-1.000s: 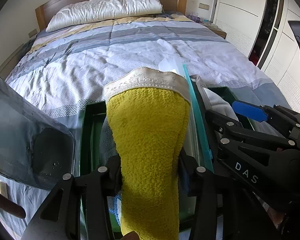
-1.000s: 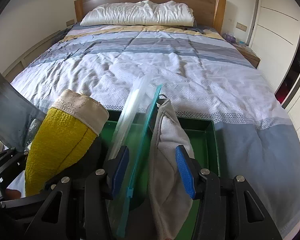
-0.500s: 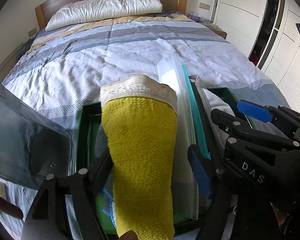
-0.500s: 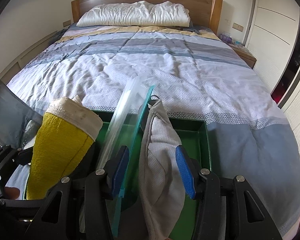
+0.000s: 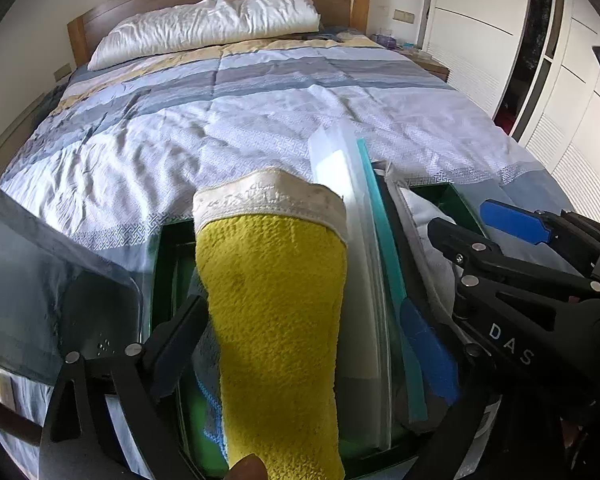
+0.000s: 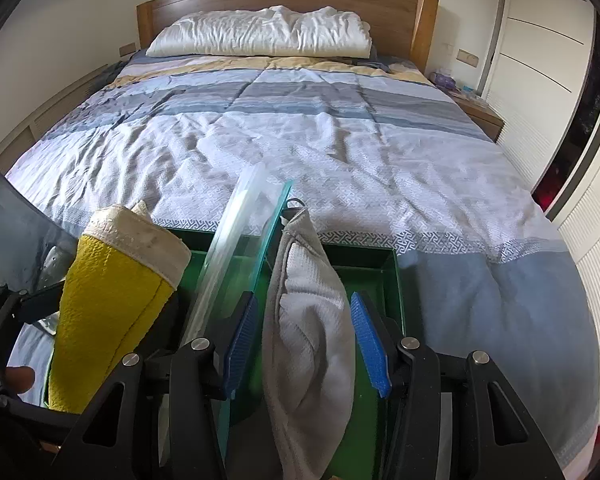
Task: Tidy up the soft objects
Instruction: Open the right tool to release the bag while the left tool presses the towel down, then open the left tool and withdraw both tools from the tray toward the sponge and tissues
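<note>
A rolled yellow towel (image 5: 276, 300) with a white band stands upright in the green box (image 5: 162, 276). My left gripper (image 5: 300, 340) straddles it; its jaws are opening and stand wide, with the pads off the towel. A clear bag with a teal zip edge (image 5: 360, 280) leans between the towel and the blue right pad. In the right wrist view a grey-white cloth (image 6: 308, 320) stands in the green box (image 6: 394, 280) between the pads of my right gripper (image 6: 304, 342). That gripper is half open: its right pad brushes the cloth and a thin gap shows on the left.
The box sits at the foot of a bed with a striped quilt (image 6: 300, 140), a white pillow (image 6: 260, 32) and a wooden headboard. A dark translucent panel (image 5: 40, 280) rises at the left. White wardrobe doors (image 6: 540, 60) line the right. A person's fingertip (image 5: 248, 468) shows under the towel.
My left jaws have spread from a grip on the yellow towel to wide apart, and the towel stays upright. The right gripper has edged slightly right relative to the box and the cloth.
</note>
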Action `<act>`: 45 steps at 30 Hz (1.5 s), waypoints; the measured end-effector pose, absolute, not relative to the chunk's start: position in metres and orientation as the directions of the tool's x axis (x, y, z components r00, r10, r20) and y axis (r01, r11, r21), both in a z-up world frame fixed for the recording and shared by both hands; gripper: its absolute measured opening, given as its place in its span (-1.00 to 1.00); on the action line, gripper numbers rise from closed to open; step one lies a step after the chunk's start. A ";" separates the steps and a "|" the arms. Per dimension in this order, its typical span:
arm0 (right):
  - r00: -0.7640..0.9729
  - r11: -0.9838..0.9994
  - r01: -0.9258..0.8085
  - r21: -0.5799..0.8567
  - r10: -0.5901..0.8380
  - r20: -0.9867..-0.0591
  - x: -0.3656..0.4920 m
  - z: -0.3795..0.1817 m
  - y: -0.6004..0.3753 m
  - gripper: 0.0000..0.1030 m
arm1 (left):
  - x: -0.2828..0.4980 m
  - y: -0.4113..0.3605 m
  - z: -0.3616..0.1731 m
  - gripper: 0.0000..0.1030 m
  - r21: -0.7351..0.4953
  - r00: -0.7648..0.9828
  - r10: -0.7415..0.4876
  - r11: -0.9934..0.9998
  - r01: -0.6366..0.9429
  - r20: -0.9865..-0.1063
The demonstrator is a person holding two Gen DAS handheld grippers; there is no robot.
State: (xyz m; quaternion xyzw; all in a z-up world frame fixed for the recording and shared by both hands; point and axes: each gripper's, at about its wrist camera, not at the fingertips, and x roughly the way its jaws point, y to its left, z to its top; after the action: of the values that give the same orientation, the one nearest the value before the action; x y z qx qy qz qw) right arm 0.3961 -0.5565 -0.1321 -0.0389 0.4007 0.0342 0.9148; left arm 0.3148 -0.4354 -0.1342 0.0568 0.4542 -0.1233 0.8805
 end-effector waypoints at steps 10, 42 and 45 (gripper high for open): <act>0.684 0.996 -0.073 -0.056 0.009 -0.729 0.399 -0.130 -0.560 -0.05 | 0.313 -0.440 -0.127 0.88 -0.001 0.587 -0.175 0.958 0.285 -0.791; 0.728 0.995 0.002 -0.097 -0.068 -0.682 0.358 -0.076 -0.581 -0.05 | 0.294 -0.446 -0.095 0.90 0.011 0.637 -0.175 0.960 0.278 -0.751; 0.737 0.995 0.006 -0.099 -0.071 -0.672 0.348 -0.066 -0.583 -0.05 | 0.289 -0.446 -0.091 0.90 0.005 0.635 -0.183 0.960 0.282 -0.751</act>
State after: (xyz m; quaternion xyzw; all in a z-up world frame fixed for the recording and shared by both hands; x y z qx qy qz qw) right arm 0.3482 -0.5826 -0.0661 -0.0452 0.3620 -0.0208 0.9309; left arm 0.2885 -0.4461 -0.0910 0.0608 0.4074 -0.1286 0.9021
